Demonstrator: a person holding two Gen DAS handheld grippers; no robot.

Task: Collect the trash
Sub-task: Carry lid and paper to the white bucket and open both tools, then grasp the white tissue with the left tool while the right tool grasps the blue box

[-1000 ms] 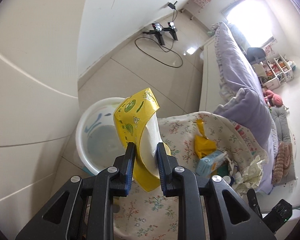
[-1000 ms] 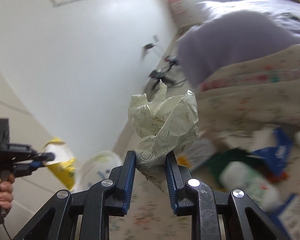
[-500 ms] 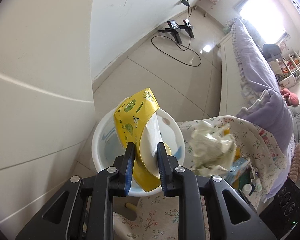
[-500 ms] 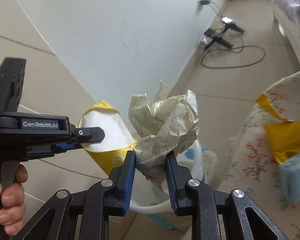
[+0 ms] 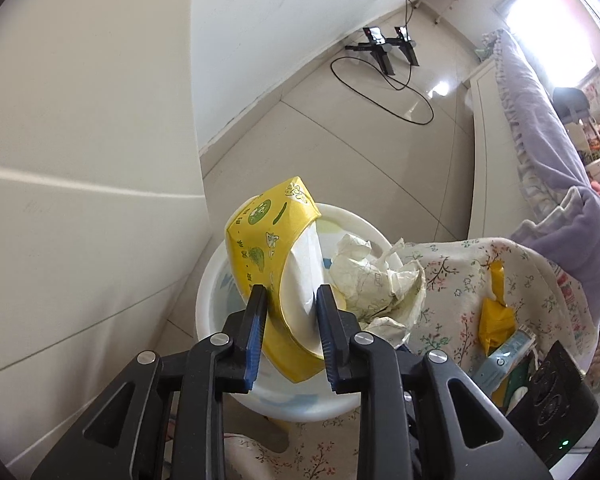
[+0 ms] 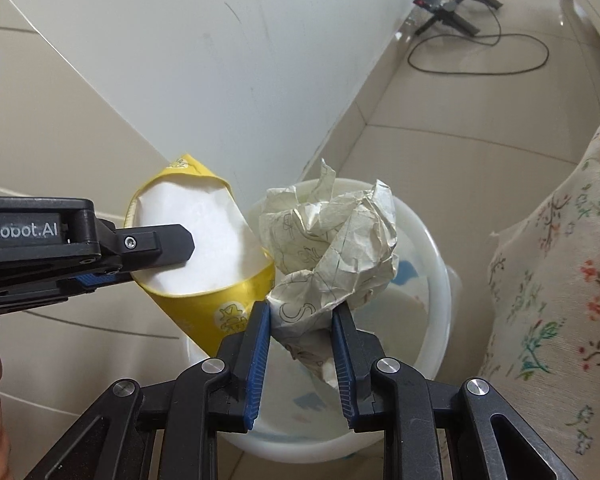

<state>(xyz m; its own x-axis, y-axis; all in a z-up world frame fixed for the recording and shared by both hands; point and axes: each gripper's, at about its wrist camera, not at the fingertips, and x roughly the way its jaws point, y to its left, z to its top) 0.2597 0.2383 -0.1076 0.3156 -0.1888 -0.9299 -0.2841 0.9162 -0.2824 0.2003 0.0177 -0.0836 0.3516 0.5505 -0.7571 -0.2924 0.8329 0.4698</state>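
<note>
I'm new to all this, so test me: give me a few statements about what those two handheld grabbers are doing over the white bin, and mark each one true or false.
1. The left gripper grips a yellow paper carton with a white lining. True.
2. The right gripper is empty. False: its fingers clamp a crumpled cream paper ball.
3. Both items hang above the round white plastic bin. True.
4. The bin stands on the floral cloth. False: it stands on the tiled floor beside the cloth.
5. A black cable lies on the floor in the background. True.
</note>
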